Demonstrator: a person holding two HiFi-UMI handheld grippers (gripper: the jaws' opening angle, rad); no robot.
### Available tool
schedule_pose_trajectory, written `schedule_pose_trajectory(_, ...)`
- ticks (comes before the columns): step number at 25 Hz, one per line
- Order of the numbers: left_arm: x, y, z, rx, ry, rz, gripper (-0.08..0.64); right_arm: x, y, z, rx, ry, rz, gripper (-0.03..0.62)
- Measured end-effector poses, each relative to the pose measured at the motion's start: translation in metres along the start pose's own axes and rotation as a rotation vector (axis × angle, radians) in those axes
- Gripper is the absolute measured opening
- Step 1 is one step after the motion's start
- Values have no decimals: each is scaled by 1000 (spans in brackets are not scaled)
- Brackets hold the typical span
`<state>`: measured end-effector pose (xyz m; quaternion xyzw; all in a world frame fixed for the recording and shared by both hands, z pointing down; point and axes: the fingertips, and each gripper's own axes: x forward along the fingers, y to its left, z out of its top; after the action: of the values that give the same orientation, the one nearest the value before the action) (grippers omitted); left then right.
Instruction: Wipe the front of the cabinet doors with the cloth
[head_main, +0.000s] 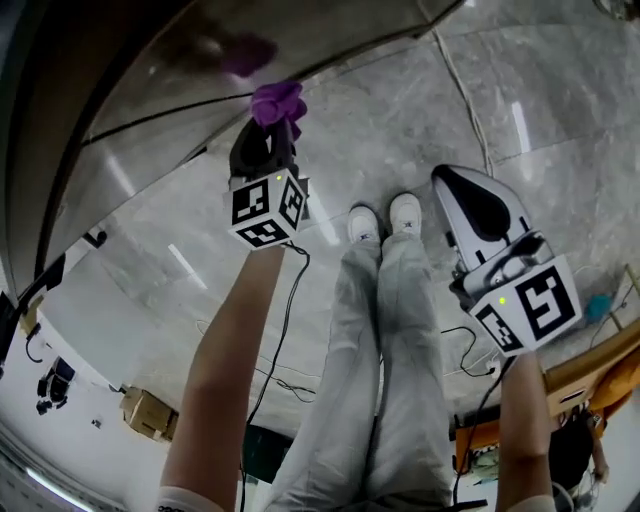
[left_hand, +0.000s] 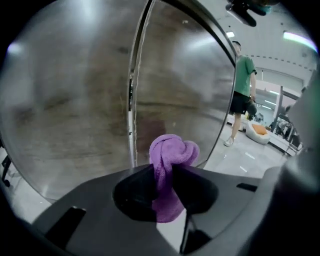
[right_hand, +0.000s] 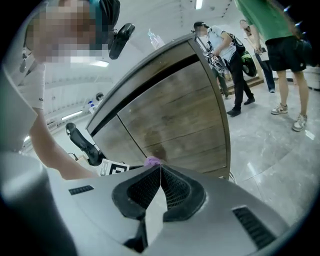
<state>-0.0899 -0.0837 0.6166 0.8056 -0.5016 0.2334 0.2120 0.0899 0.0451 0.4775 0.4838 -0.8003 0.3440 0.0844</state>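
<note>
A bunched purple cloth (left_hand: 170, 155) is pinched in my left gripper (left_hand: 166, 172), which is shut on it. In the head view the cloth (head_main: 276, 101) sits at the tip of the left gripper (head_main: 270, 140), close to the lower front of the wooden cabinet doors (head_main: 150, 110); I cannot tell if it touches. The gap between two doors (left_hand: 132, 95) runs straight ahead of the cloth. My right gripper (right_hand: 160, 172) is shut with nothing in it, held back from the cabinet (right_hand: 175, 120). It hangs at the right (head_main: 487, 215) over the floor.
The person's legs and white shoes (head_main: 385, 220) stand on the grey marble floor (head_main: 540, 110). Cables trail on the floor (head_main: 290, 330). Bystanders (right_hand: 280, 50) stand beyond the cabinet's right end. A cardboard box (head_main: 148, 412) and wooden furniture (head_main: 590, 370) lie behind.
</note>
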Motion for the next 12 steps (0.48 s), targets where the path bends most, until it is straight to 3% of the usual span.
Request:
schedule_pose_trajectory(5, -54, -14, 46, -44, -79, 22, 95, -9, 25, 28, -55, 19, 58, 28)
schedule_pose_trajectory(12, -131, -32, 107, -35, -151, 66, 95, -29, 46, 75, -100, 7, 90, 28)
